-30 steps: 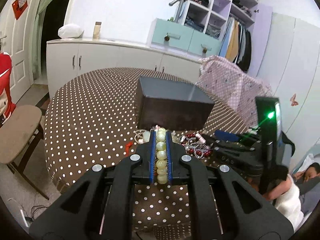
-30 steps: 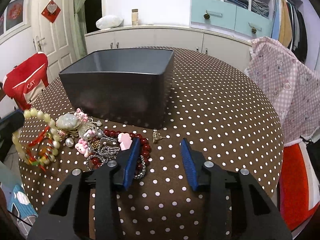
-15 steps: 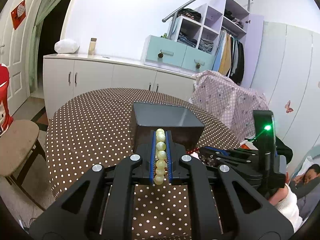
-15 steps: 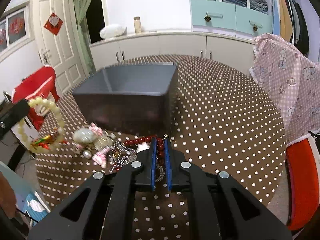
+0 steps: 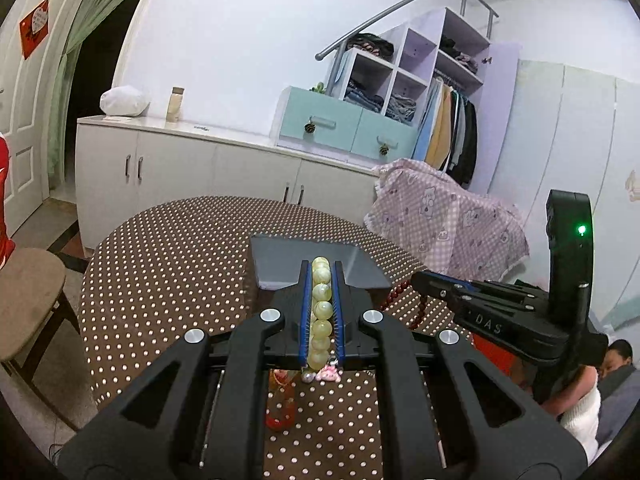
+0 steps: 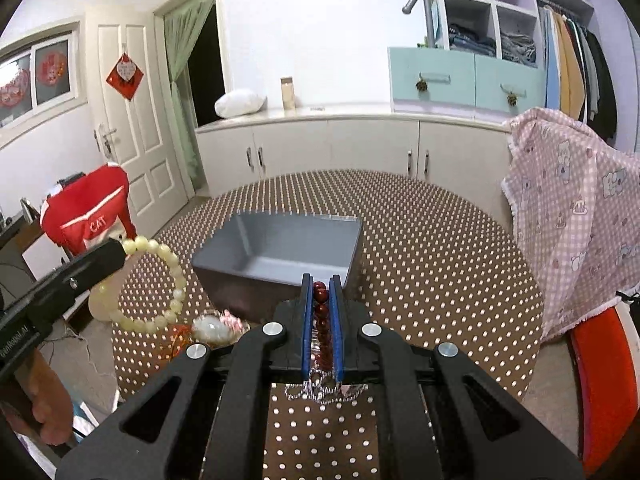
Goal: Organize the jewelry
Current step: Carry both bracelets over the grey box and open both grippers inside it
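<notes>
My left gripper (image 5: 321, 270) is shut on a pale yellow-green bead bracelet (image 5: 321, 312), lifted above the table; the right wrist view shows that bracelet (image 6: 168, 280) hanging as a ring from the left gripper (image 6: 114, 254). My right gripper (image 6: 321, 280) is shut on a dark red bead bracelet (image 6: 321, 312), also raised; in the left wrist view the red beads (image 5: 400, 294) dangle from the right gripper (image 5: 418, 278). An open grey box (image 6: 280, 256) stands just beyond both grippers on the brown polka-dot table (image 6: 420, 264). A jewelry pile (image 6: 216, 326) lies below on the cloth.
A silver chain (image 6: 316, 390) and small charms (image 5: 324, 374) lie on the cloth under the grippers. A chair with a pink checked cover (image 6: 576, 216) stands at the table's right, a red-covered chair (image 6: 88, 216) at its left. White cabinets (image 6: 328, 148) line the far wall.
The right gripper went from open over the pile to shut on the red bead bracelet and rose with it. The left gripper rose a little, still shut on the pale bracelet.
</notes>
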A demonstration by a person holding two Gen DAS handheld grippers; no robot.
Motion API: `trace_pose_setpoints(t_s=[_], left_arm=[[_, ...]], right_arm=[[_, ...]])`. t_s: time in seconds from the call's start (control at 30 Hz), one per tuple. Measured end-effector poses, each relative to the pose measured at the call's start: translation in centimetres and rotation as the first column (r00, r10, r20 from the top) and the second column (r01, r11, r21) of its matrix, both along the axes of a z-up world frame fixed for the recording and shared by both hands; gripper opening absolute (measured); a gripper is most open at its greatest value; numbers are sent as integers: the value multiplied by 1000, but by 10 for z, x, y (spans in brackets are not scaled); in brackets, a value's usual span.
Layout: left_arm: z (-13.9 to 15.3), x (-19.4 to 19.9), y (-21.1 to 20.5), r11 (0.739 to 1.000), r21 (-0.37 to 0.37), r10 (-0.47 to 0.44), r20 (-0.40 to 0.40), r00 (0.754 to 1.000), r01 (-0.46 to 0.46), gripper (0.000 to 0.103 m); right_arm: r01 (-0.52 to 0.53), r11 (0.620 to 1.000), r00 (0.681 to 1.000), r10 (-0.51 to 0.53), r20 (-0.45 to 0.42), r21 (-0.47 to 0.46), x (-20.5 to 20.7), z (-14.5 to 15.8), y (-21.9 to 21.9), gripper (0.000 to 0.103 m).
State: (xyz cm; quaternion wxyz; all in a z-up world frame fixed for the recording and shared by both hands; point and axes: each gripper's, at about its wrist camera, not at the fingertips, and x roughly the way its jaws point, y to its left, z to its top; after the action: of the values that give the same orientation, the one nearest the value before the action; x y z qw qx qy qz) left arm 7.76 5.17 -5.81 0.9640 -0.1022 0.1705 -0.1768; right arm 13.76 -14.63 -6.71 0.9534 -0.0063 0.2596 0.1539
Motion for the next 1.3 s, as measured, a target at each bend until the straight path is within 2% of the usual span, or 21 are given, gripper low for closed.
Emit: trace_pose_setpoints(t_s=[0.33,0.63,0.83,1.13,1.2,1.23,1.27,1.3], left_arm=[[16,6,-6,1000,9,-3,45,999,2,10],[23,23,-14,999,36,10,61,998,-12,10],[21,44,-15,999,33,22,25,999,-23,10],[13,67,-19,999,47,2,-36,999,-1,10],[13,70,-21,998,70,10,-39,999,-7,11],[13,70,-22,996,90,14,-42,999,-10,20],[13,71,-24,995,101,15,-45,999,-10,53],[13,70,-24,994,104,16,-44,999,-11,71]], right_arm=[[3,1000,996,-4,85,13,2,31,-4,7],[-4,1000,995,1,104,29,14,41,-3,7],[-12,1000,994,9,109,25,23,43,0,7],[-32,999,998,31,61,9,40,32,1,8],[-29,1000,998,29,50,1,43,30,1,13],[-27,1000,999,27,45,-2,43,29,0,25],[-15,1000,999,15,41,-7,44,27,-1,33],[-8,1000,999,8,41,-11,43,27,-2,49]])
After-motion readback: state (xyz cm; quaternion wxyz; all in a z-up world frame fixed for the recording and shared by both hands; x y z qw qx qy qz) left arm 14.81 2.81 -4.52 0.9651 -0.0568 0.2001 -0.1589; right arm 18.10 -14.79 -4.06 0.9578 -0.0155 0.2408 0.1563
